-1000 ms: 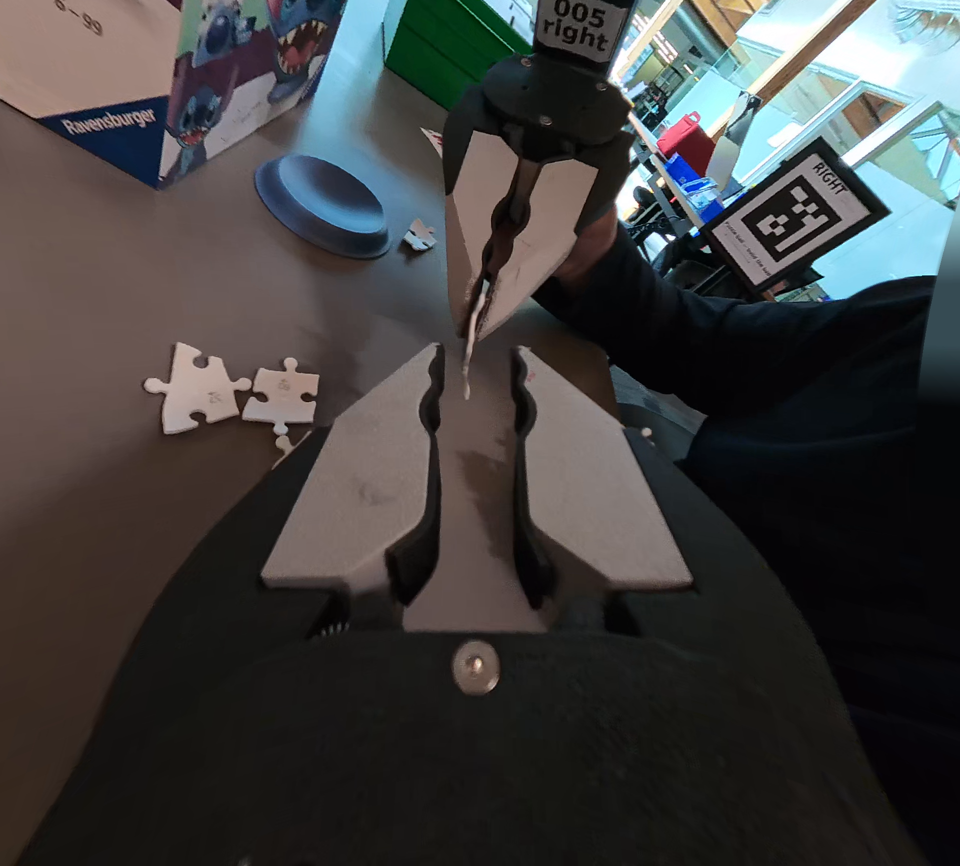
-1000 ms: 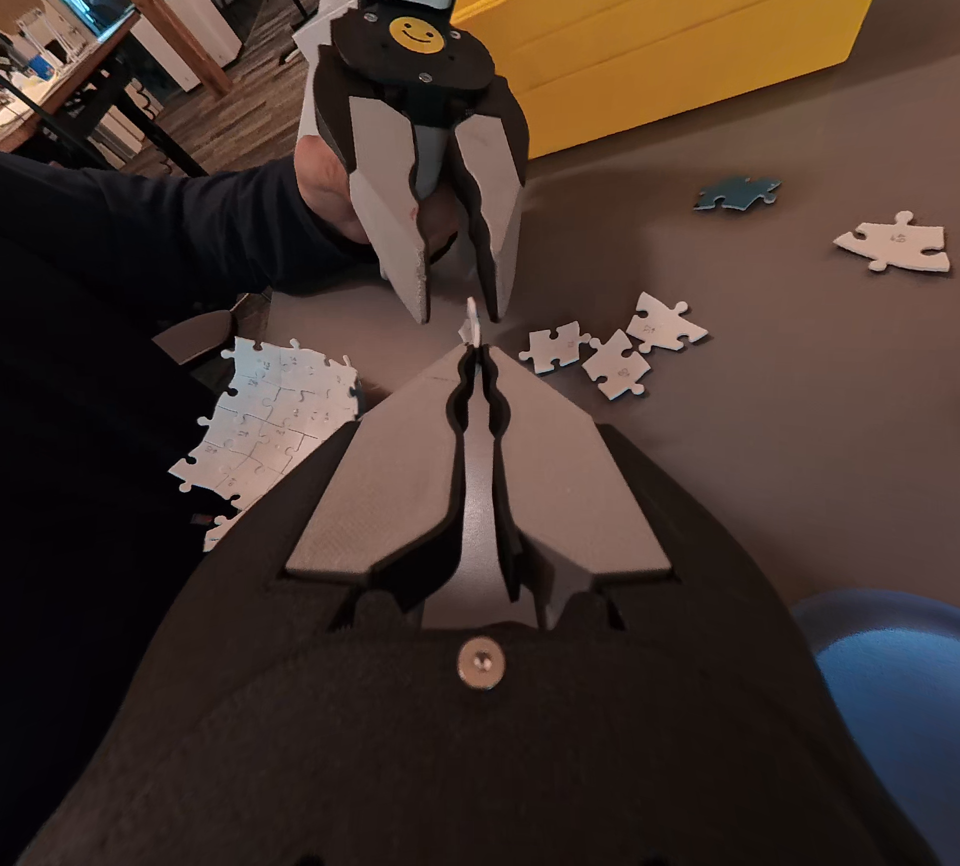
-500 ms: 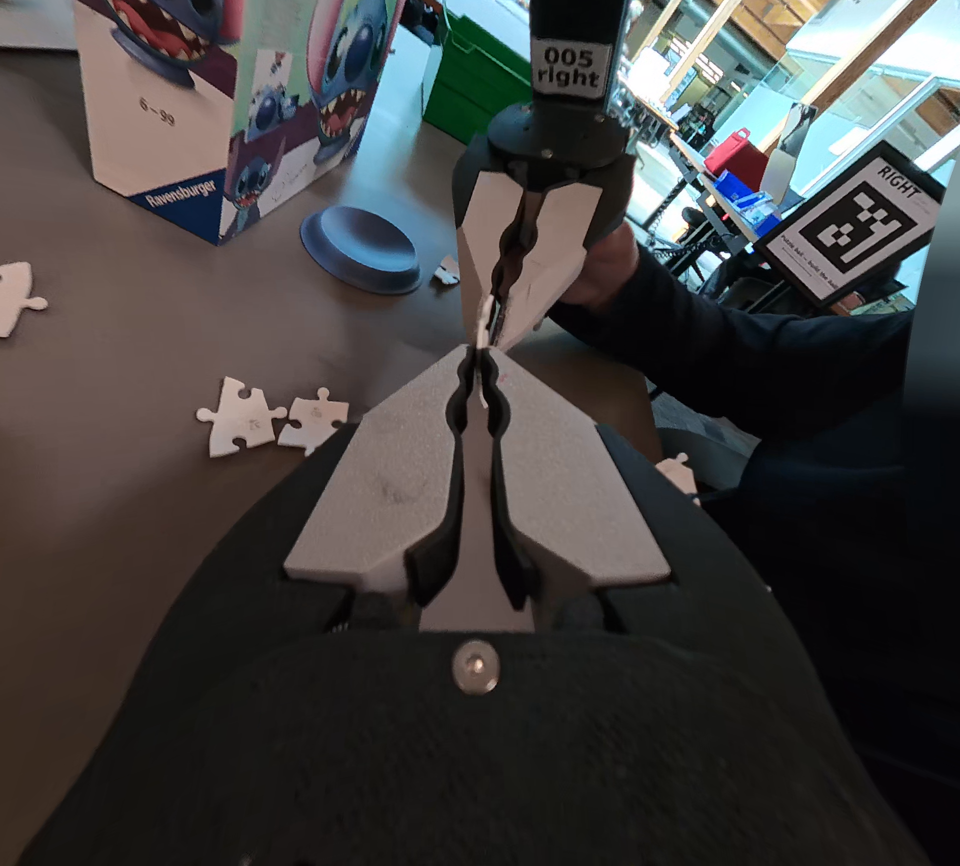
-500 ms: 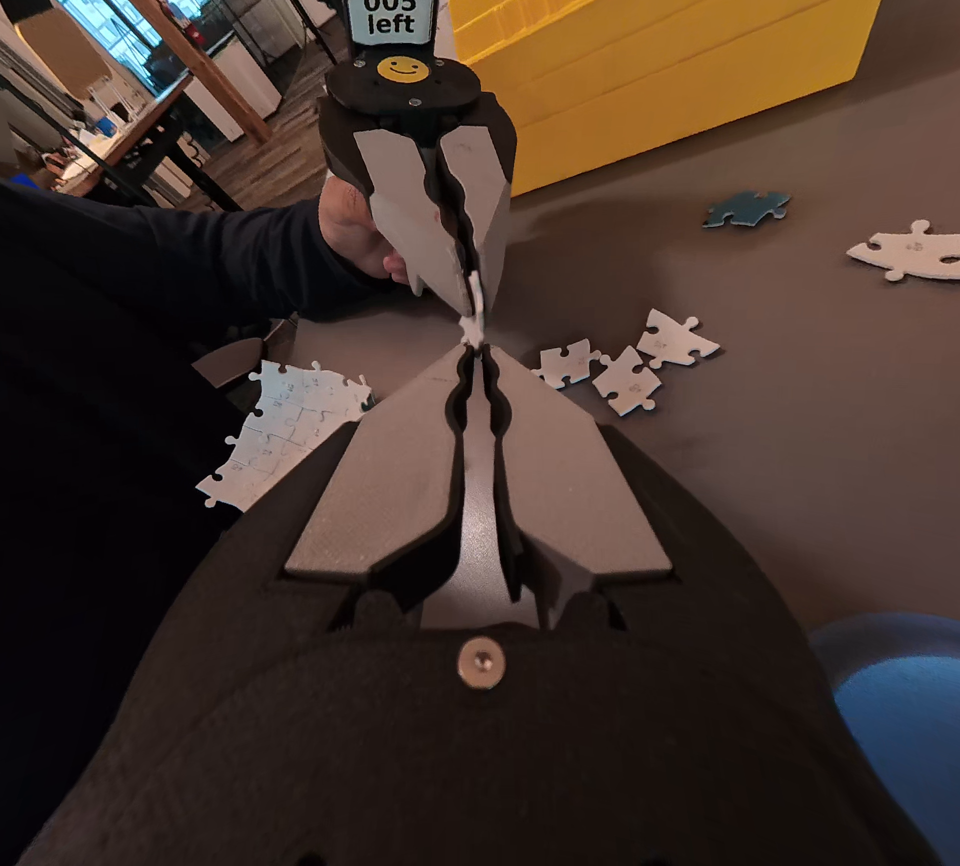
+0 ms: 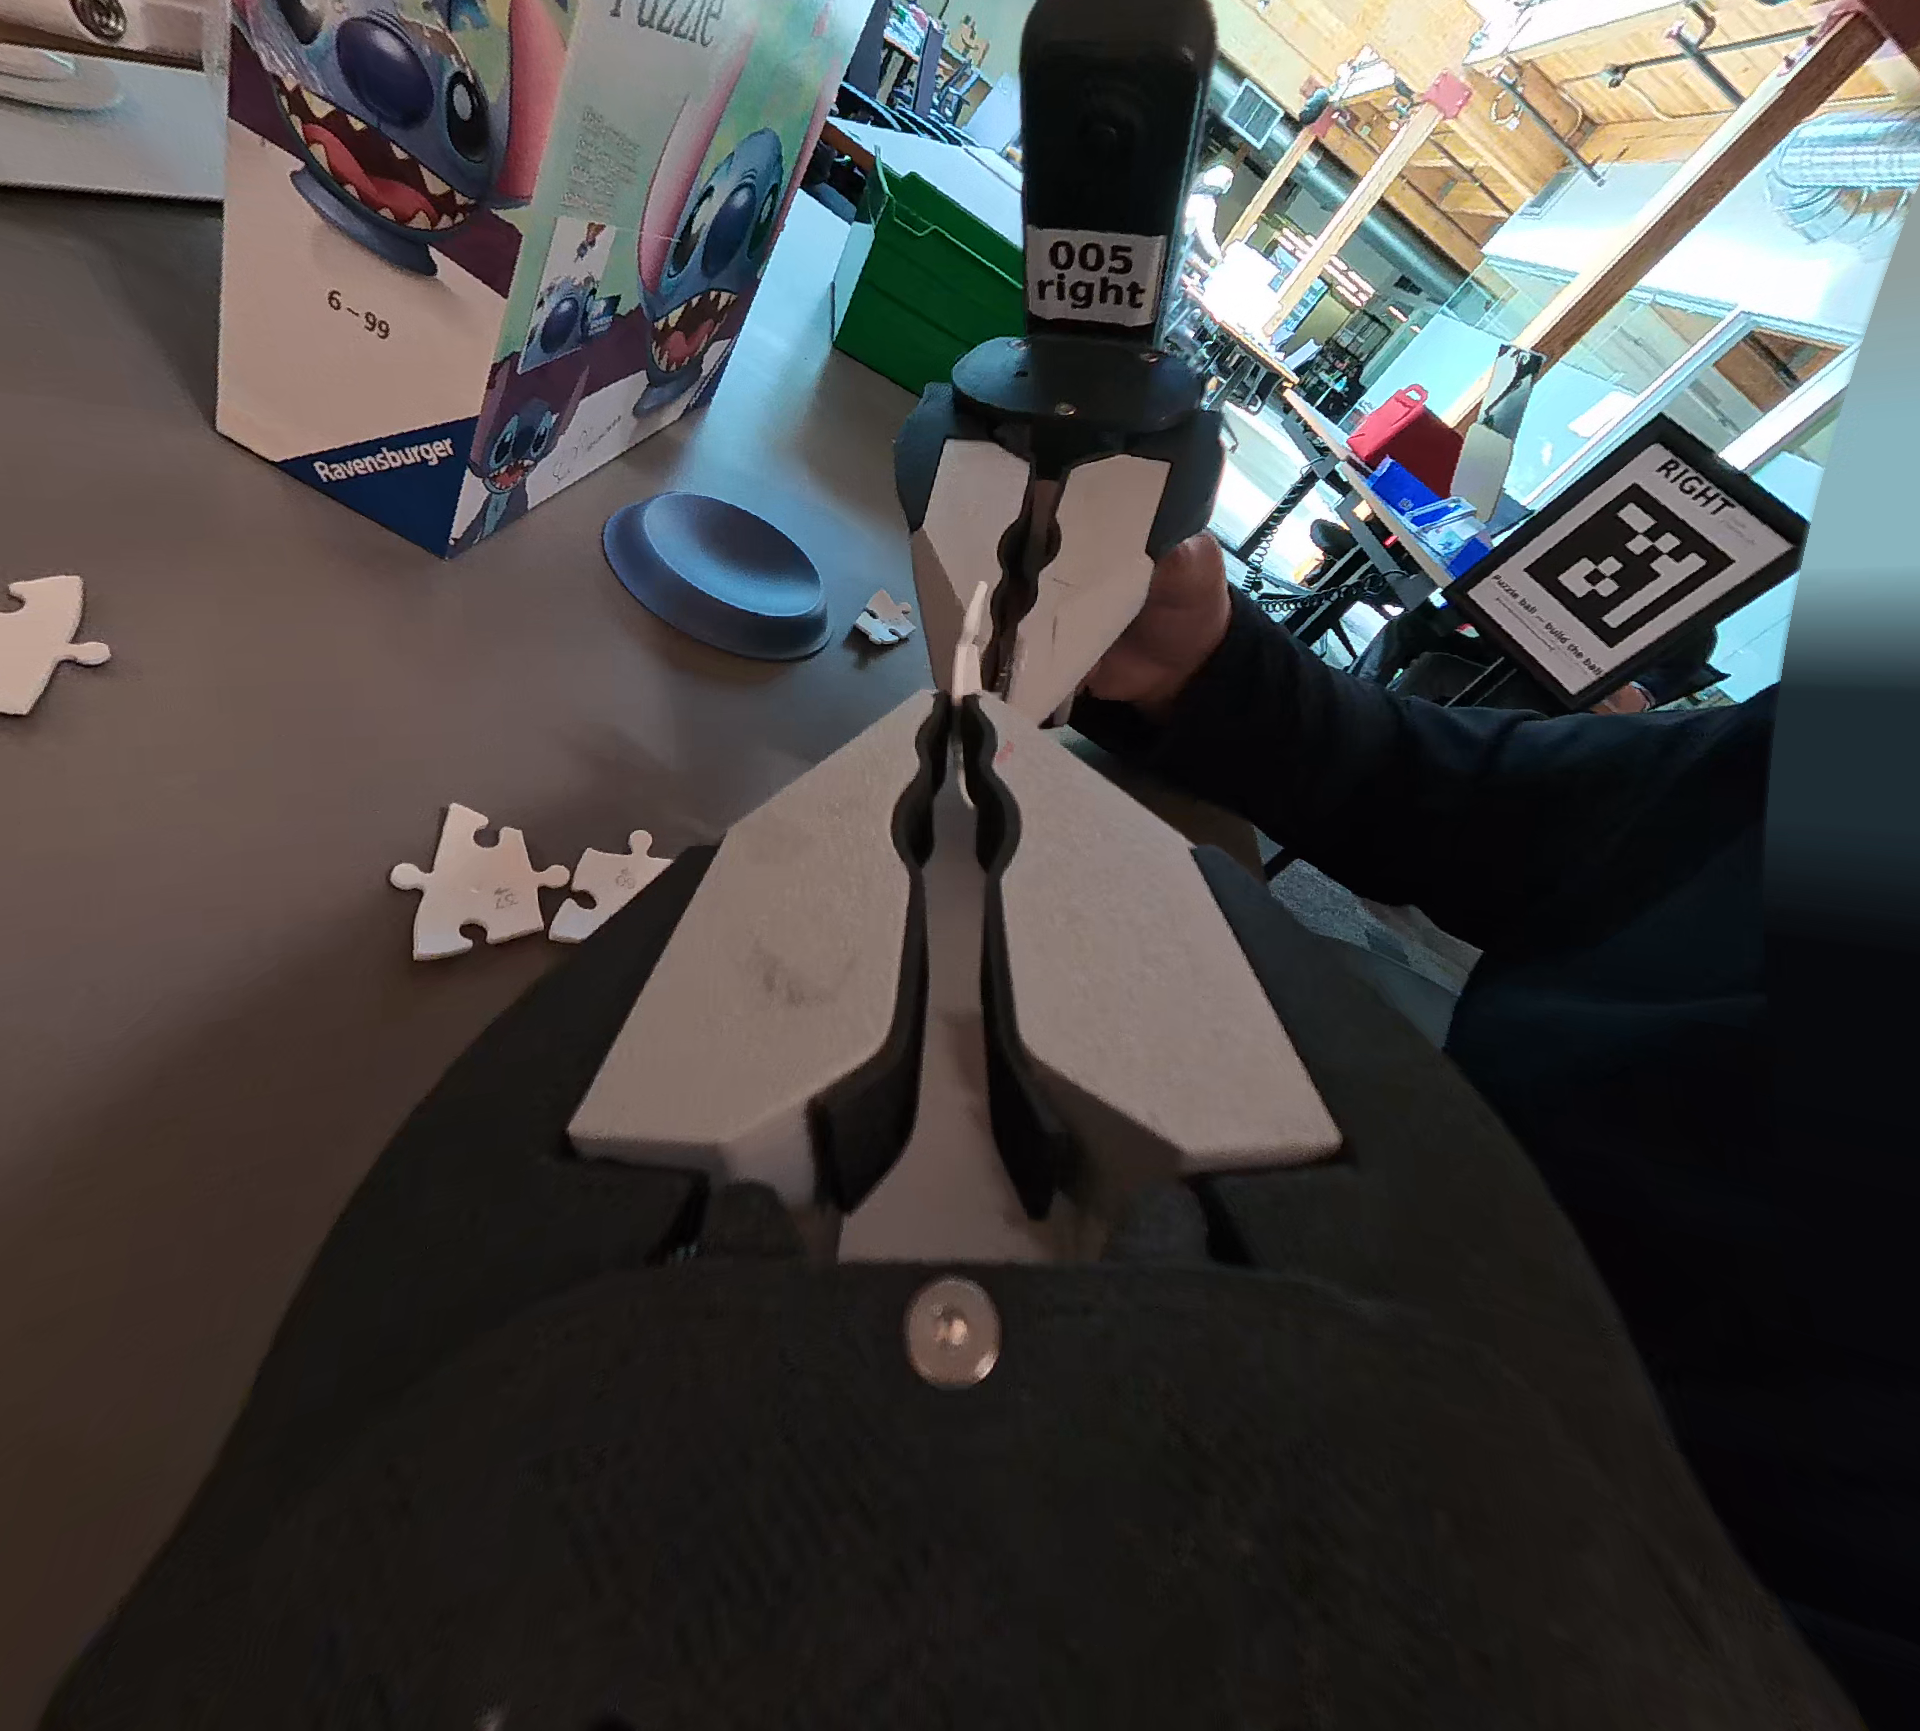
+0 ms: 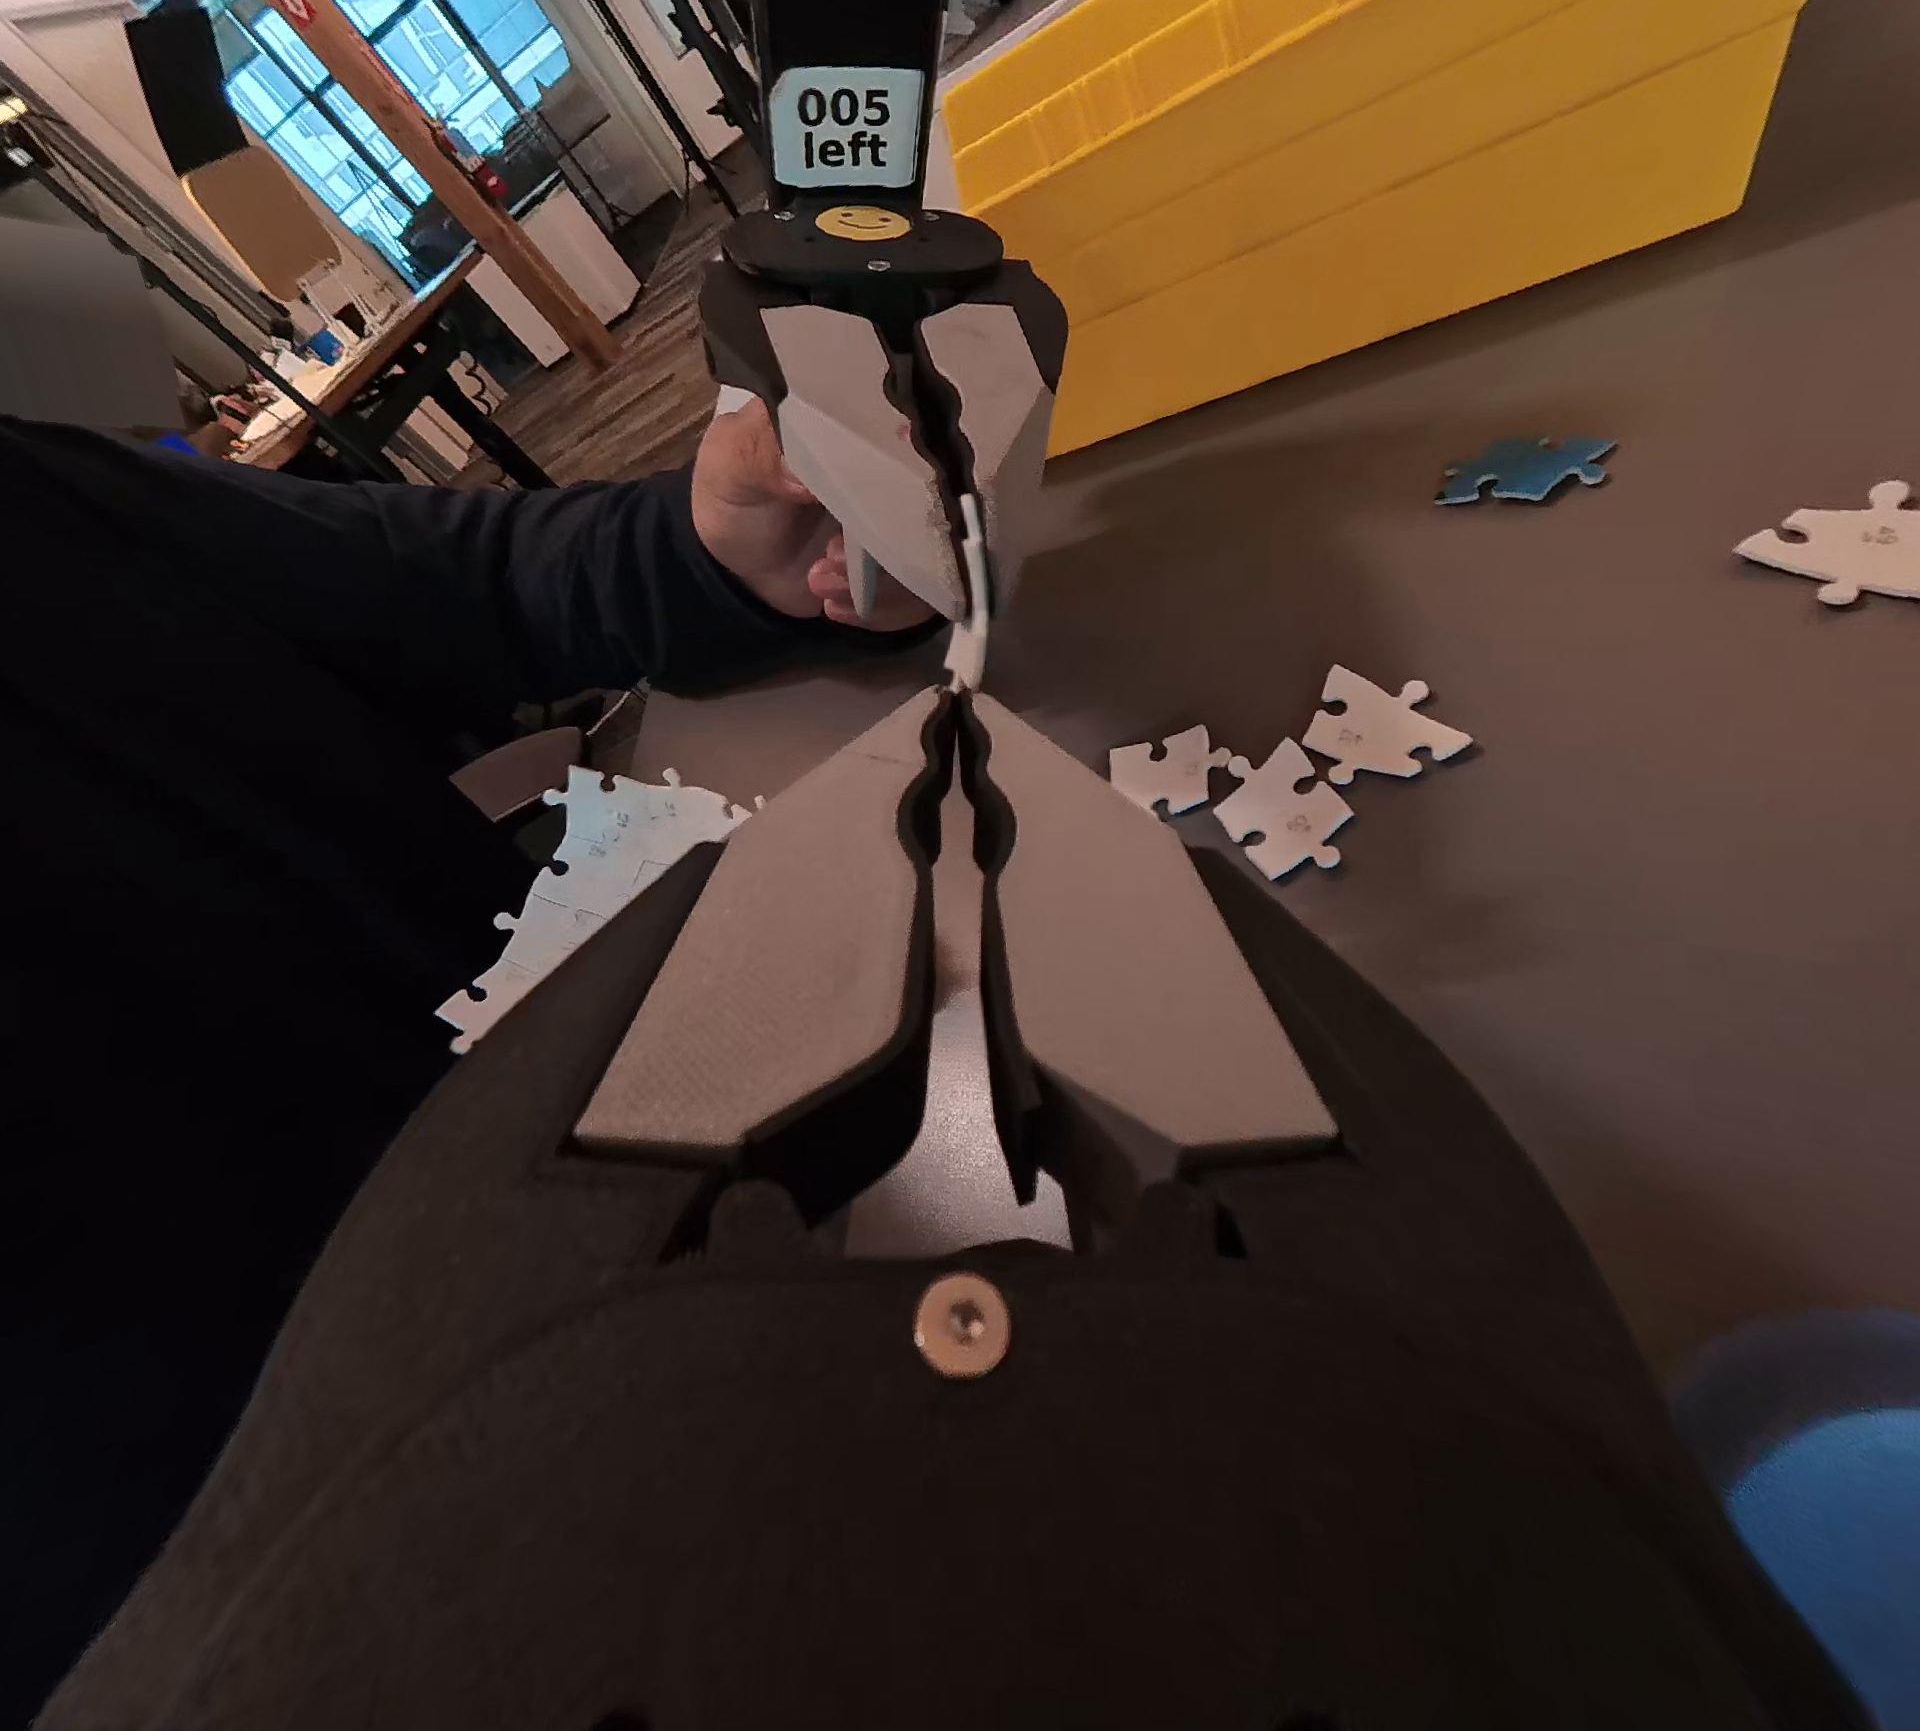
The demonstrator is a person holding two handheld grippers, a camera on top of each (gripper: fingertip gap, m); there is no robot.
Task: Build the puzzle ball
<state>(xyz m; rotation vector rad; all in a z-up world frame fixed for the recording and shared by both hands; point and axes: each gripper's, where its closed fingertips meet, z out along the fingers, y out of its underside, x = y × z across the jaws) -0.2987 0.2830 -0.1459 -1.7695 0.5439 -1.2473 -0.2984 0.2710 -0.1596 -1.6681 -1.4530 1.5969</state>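
Above the grey table [image 5: 260,746], the two grippers meet tip to tip, each pinching white puzzle material seen edge-on. The left gripper [image 5: 958,707] has its jaws pressed together on a thin white puzzle piece [image 6: 971,538] that pokes out past its tips. The right gripper [image 6: 956,696] is likewise clamped, nipping a second white piece [image 5: 971,642] at its very tip; the two pieces touch end to end between the grippers, though whether their tabs are locked cannot be told.

Relative to the puzzle box [image 5: 499,154], which stands upright on the table: a dark blue round stand [image 5: 717,575] sits just in front of its corner, a small loose piece [image 5: 883,619] lies beside that stand, and two white pieces [image 5: 520,881] lie face down nearer the left gripper.

In the right wrist view, an assembled white sheet of joined pieces [image 6: 592,860] lies at the table edge by the person's dark sleeve [image 6: 416,580]. Three loose white pieces [image 6: 1288,777] cluster near the gripper tips, a blue piece [image 6: 1522,468] lies beyond, close to the yellow bin [image 6: 1403,123].
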